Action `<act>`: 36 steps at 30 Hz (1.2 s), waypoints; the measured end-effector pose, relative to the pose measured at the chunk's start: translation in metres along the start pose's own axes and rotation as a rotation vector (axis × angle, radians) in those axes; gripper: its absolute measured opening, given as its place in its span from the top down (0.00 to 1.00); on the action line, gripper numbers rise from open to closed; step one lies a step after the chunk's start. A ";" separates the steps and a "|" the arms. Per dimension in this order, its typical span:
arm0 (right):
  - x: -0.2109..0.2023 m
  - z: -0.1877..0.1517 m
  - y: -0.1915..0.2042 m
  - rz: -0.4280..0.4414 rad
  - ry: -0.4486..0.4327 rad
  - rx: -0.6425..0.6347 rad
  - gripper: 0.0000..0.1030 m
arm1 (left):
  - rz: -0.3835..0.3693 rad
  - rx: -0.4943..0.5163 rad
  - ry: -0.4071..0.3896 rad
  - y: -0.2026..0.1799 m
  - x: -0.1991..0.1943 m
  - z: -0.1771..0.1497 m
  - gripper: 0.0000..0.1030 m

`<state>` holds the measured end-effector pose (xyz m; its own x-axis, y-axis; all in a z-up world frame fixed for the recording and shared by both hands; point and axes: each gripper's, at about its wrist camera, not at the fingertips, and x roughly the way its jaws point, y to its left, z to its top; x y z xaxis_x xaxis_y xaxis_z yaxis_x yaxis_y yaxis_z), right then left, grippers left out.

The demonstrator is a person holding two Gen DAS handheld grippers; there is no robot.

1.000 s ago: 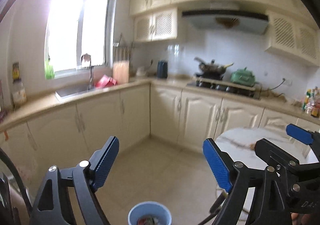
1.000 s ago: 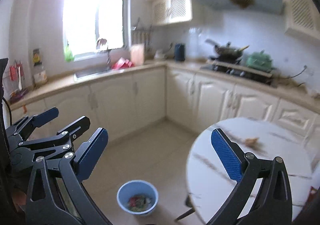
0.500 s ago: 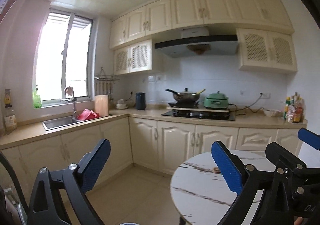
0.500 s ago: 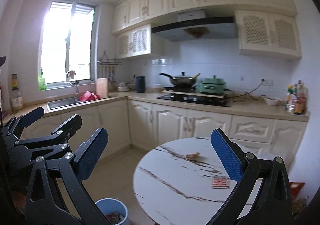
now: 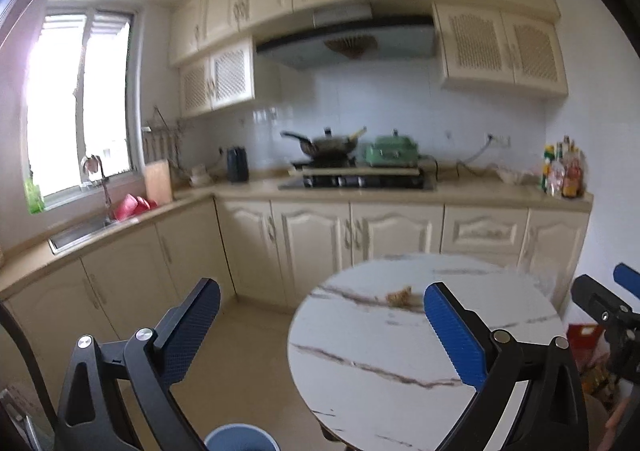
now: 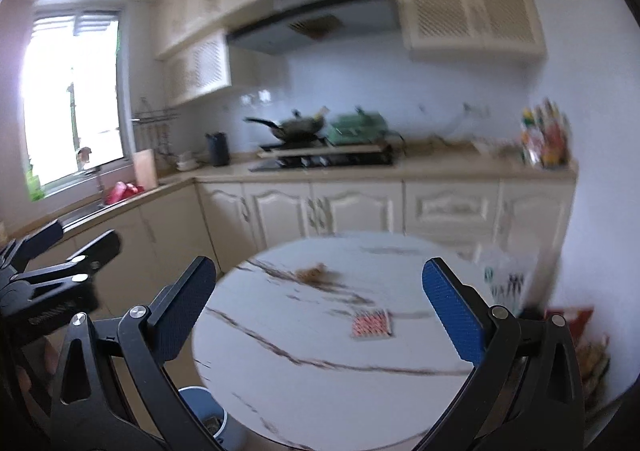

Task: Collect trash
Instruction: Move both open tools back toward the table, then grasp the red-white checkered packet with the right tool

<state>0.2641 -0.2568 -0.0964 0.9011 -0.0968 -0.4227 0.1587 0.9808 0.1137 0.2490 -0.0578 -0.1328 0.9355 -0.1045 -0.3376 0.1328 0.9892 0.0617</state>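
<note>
A round white marble table (image 6: 320, 371) (image 5: 380, 351) stands ahead. On it lie a brown crumpled scrap (image 6: 314, 273) (image 5: 399, 295) and a small red-and-white packet (image 6: 371, 324). A blue trash bin (image 6: 208, 417) (image 5: 240, 438) sits on the floor at the table's left, with rubbish inside. My left gripper (image 5: 320, 331) is open and empty, held above the floor and table edge. My right gripper (image 6: 318, 311) is open and empty, above the table, the packet between its fingers in view.
Cream kitchen cabinets run along the back and left walls, with a sink (image 5: 80, 231), a stove with a wok (image 5: 332, 145) and a green pot (image 5: 394, 151). Bottles (image 5: 560, 171) stand at the counter's right end. A plastic bag (image 6: 504, 275) and red box (image 6: 568, 319) sit right of the table.
Both cameras have swung right and moved closer to the table, which now fills more of each view. The bin has slid to the lower left. Both grippers stay open.
</note>
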 end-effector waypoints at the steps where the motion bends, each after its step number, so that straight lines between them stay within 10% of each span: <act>1: 0.007 -0.004 -0.010 -0.013 0.021 0.016 0.00 | -0.003 0.008 0.021 -0.002 0.009 0.003 0.02; 18: 0.204 -0.090 -0.082 -0.098 0.527 0.012 0.00 | -0.053 0.124 0.332 -0.041 0.231 0.072 0.02; 36: 0.268 -0.100 -0.078 -0.078 0.646 -0.082 0.02 | -0.102 0.122 0.428 -0.043 0.363 0.080 0.02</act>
<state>0.4528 -0.3424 -0.3083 0.4603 -0.0719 -0.8849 0.1594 0.9872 0.0027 0.6090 -0.1468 -0.1824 0.6997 -0.1240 -0.7036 0.2792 0.9540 0.1096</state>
